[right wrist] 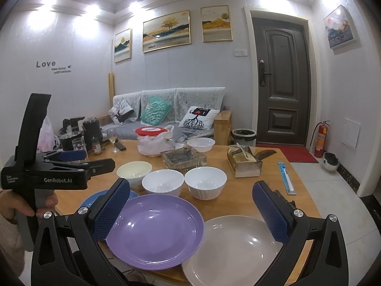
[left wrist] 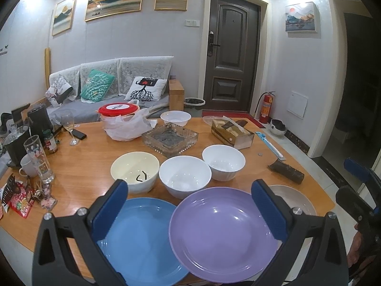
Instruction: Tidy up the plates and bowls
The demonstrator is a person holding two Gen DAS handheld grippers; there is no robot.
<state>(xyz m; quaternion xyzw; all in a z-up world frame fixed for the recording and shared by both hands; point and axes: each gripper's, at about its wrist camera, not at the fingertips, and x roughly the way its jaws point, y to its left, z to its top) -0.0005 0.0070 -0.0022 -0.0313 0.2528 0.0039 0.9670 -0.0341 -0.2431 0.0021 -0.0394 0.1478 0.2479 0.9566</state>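
Three plates lie along the near table edge: a blue plate (left wrist: 142,240), a purple plate (left wrist: 221,233) overlapping it, and a beige plate (right wrist: 235,250) at the right. Behind them stand a cream bowl (left wrist: 134,170) and two white bowls (left wrist: 185,175) (left wrist: 223,161). My left gripper (left wrist: 190,202) is open and empty, hovering above the blue and purple plates. My right gripper (right wrist: 191,205) is open and empty above the purple plate (right wrist: 154,231) and the beige plate. The left gripper also shows in the right wrist view (right wrist: 71,162).
A glass ashtray (left wrist: 170,138), a tissue box (left wrist: 232,131), a red-lidded container in a plastic bag (left wrist: 119,112), a small white bowl (left wrist: 175,117), glasses, a mug and a kettle (left wrist: 38,119) crowd the far and left table. A dark roll (left wrist: 285,169) lies right.
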